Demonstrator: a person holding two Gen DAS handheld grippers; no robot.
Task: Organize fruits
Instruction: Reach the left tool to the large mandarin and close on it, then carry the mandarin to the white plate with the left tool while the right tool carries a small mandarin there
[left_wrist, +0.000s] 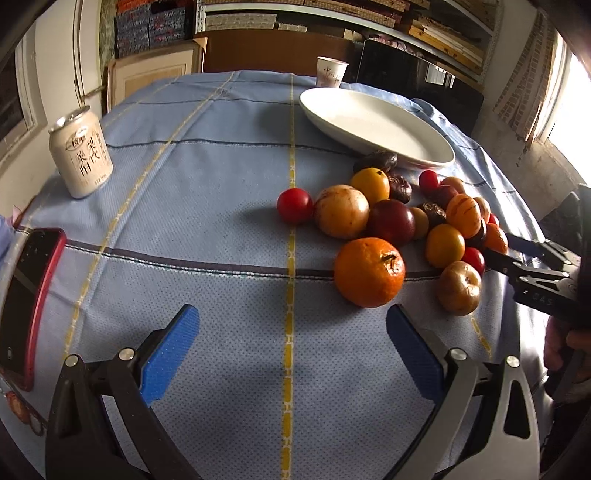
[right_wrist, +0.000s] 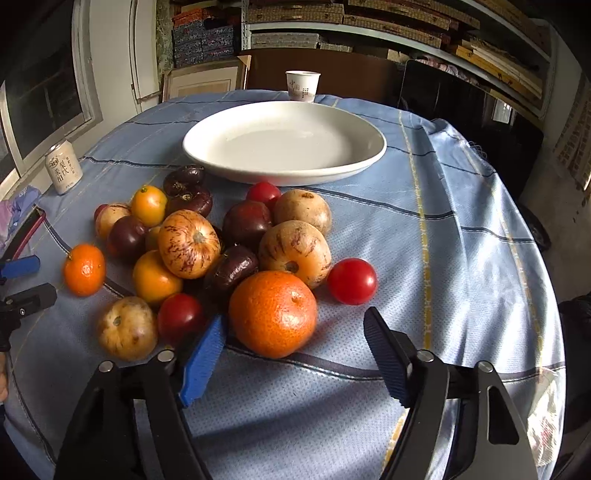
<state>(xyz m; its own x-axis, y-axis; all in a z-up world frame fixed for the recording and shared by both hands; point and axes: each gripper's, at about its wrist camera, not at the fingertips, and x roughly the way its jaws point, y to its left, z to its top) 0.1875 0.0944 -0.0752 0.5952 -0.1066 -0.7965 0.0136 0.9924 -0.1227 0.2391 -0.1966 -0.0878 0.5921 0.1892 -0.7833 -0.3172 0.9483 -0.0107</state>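
Observation:
A pile of small fruits lies on the blue cloth in front of an empty white plate: oranges, red tomatoes, dark plums and striped yellow fruits. In the right wrist view, my right gripper is open, its blue fingers either side of a large orange, with a red tomato just beyond the right finger. In the left wrist view, my left gripper is open and empty above bare cloth, a large orange just beyond its right finger. The right gripper reaches into the pile from the right.
A white drink can stands at the far left of the table. A red-cased phone lies at the left edge. A paper cup stands behind the plate. Shelves and boxes fill the background.

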